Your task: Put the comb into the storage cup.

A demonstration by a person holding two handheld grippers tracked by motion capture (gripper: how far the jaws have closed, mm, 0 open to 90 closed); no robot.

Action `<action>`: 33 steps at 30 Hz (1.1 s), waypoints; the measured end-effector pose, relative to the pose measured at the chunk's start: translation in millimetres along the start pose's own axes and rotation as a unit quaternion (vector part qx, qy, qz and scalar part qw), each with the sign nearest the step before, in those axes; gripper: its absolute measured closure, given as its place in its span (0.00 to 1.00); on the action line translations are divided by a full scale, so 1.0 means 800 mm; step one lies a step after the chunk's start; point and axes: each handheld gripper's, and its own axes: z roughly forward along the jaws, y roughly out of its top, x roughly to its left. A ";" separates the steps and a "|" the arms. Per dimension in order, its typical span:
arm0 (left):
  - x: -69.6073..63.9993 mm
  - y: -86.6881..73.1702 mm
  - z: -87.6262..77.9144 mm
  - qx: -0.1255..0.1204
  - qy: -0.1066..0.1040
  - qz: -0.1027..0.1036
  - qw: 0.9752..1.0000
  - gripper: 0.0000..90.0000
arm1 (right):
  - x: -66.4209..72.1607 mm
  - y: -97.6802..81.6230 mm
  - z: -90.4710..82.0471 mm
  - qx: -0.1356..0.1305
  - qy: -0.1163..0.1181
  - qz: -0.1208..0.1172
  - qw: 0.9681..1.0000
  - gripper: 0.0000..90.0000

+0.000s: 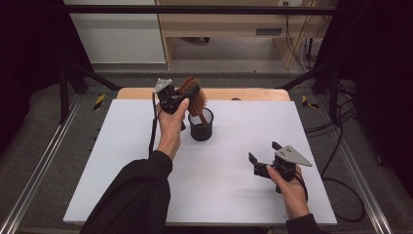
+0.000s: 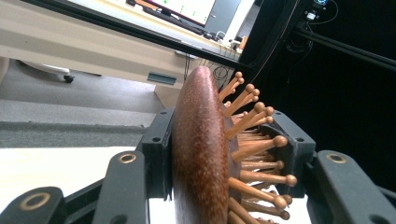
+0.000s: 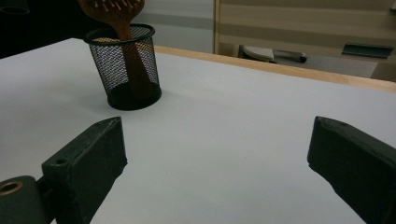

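Your left gripper (image 1: 187, 95) has its fingers (image 2: 156, 154) clamped on the head of the wooden hairbrush (image 1: 194, 95), one on the smooth back, the other on the bristle side. The brush is raised above the surface (image 1: 229, 185), with its handle reaching down into the black mesh cup (image 1: 201, 125) that stands near the far edge. Your right gripper (image 1: 265, 157) sits low over the near right part of the surface, well apart from the cup, fingers (image 3: 86, 165) spread wide and holding nothing.
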 end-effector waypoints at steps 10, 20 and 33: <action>0.006 -0.002 -0.002 -0.004 0.000 -0.008 1.000 0.55 | -0.001 -0.001 -0.001 0.000 -0.002 0.004 1.000 0.05; 0.020 -0.001 -0.001 0.004 0.003 -0.008 1.000 0.54 | -0.001 -0.001 0.000 0.001 0.000 0.005 1.000 0.05; 0.027 0.004 -0.003 0.024 -0.001 0.000 1.000 0.52 | -0.002 0.000 -0.001 -0.001 -0.002 0.005 1.000 0.05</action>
